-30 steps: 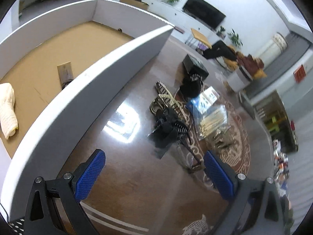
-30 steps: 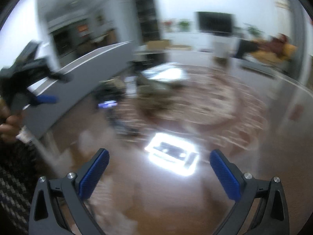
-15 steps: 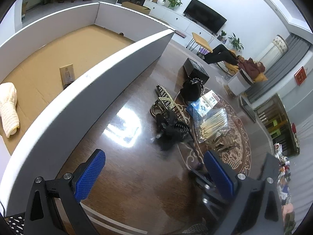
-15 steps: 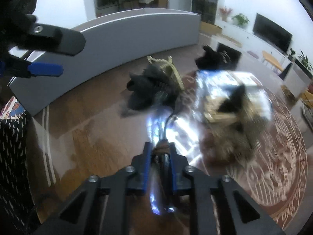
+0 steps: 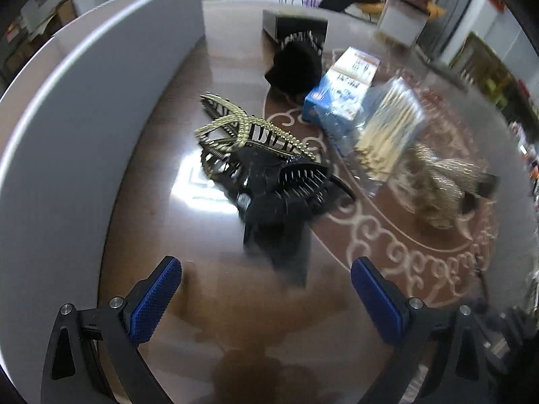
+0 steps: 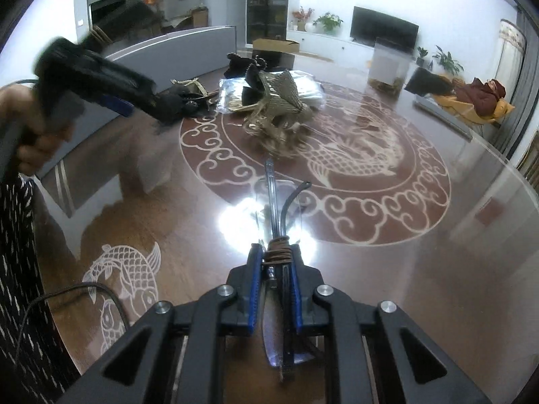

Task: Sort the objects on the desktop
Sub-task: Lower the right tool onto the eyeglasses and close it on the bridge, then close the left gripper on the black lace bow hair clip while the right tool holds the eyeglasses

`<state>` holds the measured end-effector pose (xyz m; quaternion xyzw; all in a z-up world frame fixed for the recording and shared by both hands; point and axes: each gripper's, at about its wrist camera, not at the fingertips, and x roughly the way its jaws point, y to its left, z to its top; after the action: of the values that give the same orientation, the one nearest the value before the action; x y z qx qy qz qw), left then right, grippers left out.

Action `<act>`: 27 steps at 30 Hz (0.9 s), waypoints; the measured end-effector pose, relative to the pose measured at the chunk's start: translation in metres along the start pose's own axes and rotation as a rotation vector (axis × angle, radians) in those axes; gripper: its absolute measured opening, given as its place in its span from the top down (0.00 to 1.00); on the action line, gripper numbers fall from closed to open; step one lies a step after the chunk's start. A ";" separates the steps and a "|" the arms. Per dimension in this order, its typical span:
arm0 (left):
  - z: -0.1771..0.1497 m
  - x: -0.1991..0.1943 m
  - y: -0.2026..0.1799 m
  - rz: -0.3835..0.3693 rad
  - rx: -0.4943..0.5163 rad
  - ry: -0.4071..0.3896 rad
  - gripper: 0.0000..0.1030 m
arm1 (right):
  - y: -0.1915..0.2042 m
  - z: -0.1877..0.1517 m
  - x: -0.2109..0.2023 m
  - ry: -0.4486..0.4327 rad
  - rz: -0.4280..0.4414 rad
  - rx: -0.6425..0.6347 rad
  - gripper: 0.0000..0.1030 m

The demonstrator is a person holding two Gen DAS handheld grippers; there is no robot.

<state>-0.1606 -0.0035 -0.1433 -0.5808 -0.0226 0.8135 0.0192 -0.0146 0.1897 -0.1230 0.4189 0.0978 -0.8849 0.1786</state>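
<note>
My left gripper [image 5: 266, 286] is open and empty, low over the brown table just in front of a black hair clip [image 5: 279, 195]. A gold and black claw clip [image 5: 242, 131] lies behind it. My right gripper [image 6: 274, 262] is shut on a pair of folded glasses [image 6: 278, 208] bound with a brown cord, held above the table. In the right wrist view the left gripper [image 6: 101, 77] shows at the upper left, blurred, by the pile of clips [image 6: 188, 97].
A white-walled box [image 5: 67, 118] stands to the left. A blue packet [image 5: 340, 97], a clear pack of cotton swabs [image 5: 387, 134], a black pouch [image 5: 296, 67], a gold fringed item [image 5: 441, 185] and a black box [image 5: 293, 27] lie on the table.
My left gripper has dropped and moved forward to the black hair clip. My right gripper, open a second ago, has shut on the glasses and drawn back from the pile.
</note>
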 end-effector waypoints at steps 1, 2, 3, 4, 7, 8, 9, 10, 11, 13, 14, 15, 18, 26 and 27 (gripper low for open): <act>0.003 0.004 -0.001 -0.013 0.008 0.002 0.01 | 0.000 0.000 0.004 0.000 0.004 0.007 0.84; 0.007 0.006 -0.003 -0.016 0.015 0.001 0.01 | -0.001 0.000 0.003 0.000 0.006 0.014 0.84; 0.010 0.008 -0.005 -0.007 0.025 -0.012 0.01 | -0.001 0.002 0.004 0.000 0.004 0.014 0.84; 0.014 0.010 -0.006 0.002 0.032 -0.020 0.01 | 0.001 0.006 0.009 0.001 0.000 0.011 0.84; 0.024 0.016 -0.006 0.057 0.052 -0.041 0.00 | 0.003 0.006 0.010 0.001 -0.008 0.004 0.83; 0.026 0.017 -0.005 0.051 0.051 -0.054 0.00 | 0.003 0.005 0.010 0.001 -0.008 0.004 0.83; 0.030 0.018 -0.004 0.053 0.046 -0.068 0.00 | 0.003 0.005 0.010 0.001 -0.008 0.005 0.83; 0.032 0.019 -0.004 0.053 0.045 -0.078 0.00 | 0.003 0.005 0.009 0.001 -0.008 0.005 0.83; 0.035 0.019 -0.003 0.052 0.046 -0.088 0.00 | 0.003 0.005 0.009 0.001 -0.008 0.005 0.83; 0.038 0.019 -0.003 0.046 0.059 -0.113 0.00 | 0.003 0.005 0.009 0.001 -0.008 0.005 0.83; 0.037 0.018 -0.003 0.045 0.062 -0.123 0.00 | 0.003 0.005 0.009 0.001 -0.007 0.006 0.83; 0.036 0.016 -0.004 0.048 0.064 -0.136 0.14 | 0.003 0.005 0.009 0.001 -0.008 0.005 0.83; 0.032 0.008 -0.006 0.046 0.070 -0.116 0.32 | 0.003 0.005 0.009 0.000 -0.009 0.005 0.83; -0.025 -0.013 -0.049 0.009 0.199 0.017 0.30 | 0.003 0.005 0.010 0.001 -0.008 0.009 0.82; -0.033 -0.016 -0.058 0.020 0.225 0.013 0.28 | 0.002 0.005 0.010 0.001 -0.008 0.012 0.81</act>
<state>-0.1236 0.0536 -0.1352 -0.5803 0.0749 0.8074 0.0762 -0.0229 0.1837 -0.1279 0.4199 0.0941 -0.8861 0.1724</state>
